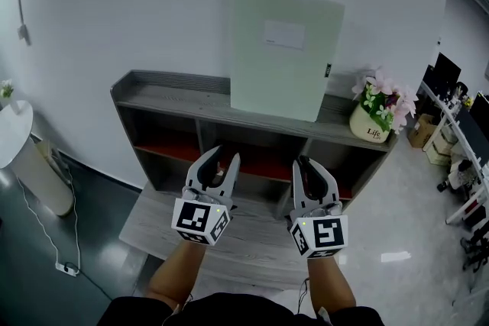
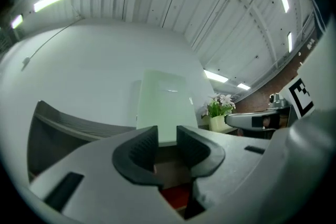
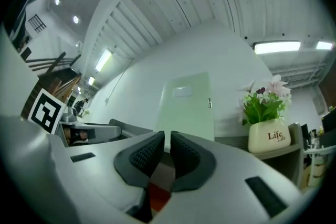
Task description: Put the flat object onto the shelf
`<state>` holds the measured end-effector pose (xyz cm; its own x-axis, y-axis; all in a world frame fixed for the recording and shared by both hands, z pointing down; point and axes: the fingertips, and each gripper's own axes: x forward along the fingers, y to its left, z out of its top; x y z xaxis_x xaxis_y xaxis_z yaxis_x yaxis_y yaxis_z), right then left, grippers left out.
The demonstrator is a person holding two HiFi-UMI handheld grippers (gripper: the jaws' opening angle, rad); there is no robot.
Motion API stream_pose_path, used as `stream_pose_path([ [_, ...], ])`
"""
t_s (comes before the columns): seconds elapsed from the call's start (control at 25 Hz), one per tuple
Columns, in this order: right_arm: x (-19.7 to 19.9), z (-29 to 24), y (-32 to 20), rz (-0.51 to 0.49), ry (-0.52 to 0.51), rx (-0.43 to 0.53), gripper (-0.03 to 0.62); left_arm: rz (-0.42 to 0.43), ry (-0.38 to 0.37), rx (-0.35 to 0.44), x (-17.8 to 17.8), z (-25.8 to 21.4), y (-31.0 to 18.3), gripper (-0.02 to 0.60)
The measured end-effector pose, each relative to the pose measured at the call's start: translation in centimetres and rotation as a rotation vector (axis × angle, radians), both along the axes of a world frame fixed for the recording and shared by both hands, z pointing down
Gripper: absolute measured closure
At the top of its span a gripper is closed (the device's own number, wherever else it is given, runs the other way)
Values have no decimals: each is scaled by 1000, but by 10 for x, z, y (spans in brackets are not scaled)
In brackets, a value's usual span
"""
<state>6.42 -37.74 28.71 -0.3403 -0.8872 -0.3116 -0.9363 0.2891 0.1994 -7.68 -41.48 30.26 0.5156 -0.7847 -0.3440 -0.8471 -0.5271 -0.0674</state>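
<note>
Left gripper point(image 1: 221, 157) has its jaws only a little apart – a narrow gap between the dark pads point(image 2: 137, 150), nothing in it, nothing held. It sits left of centre over the grey wooden bench point(image 1: 153, 221), jaws pointing forward at the shelf point(image 1: 168, 99), well short of its front edge. Far left: white round table point(image 1: 15, 126) and a power strip point(image 1: 69, 269) on the dark floor, both well clear of the bench. The shelf's top board is bare from its left corner until the flat green panel point(image 1: 283, 53), which stands upright on that board, back against the white wall, right of the shelf's middle. Both grippers are well below and in front of it, touching nothing. Below the top board, open compartments with red bottoms face the jaws. Right gripper point(image 1: 306, 163) is beside the left one, apart from it, same forward aim – pads pressed nearly together, clenched on nothing. Bare forearms come up from the bottom edge, roughly parallel. Flower pot point(image 1: 374, 126) stands on the shelf's right end, just beside the panel's lower right corner. Office desks point(image 1: 458, 133) far right, well apart.
</note>
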Motion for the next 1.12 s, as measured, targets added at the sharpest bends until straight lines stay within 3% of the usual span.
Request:
stream_pose_path([
  [0.08,-4,10,2,16,32,-4,542,-13,0,-21,-5,10,2,528],
  [0.2,-12,32,5,35,58,-32,549,-17,-20,-57,-7,29,8,572],
  [0.56,-19,79,8,49,70,-118,556,-11,-74,-191,0,89,14,574],
  [1.12,3,110,6,104,22,-170,569,20,-79,-216,12,105,15,574],
])
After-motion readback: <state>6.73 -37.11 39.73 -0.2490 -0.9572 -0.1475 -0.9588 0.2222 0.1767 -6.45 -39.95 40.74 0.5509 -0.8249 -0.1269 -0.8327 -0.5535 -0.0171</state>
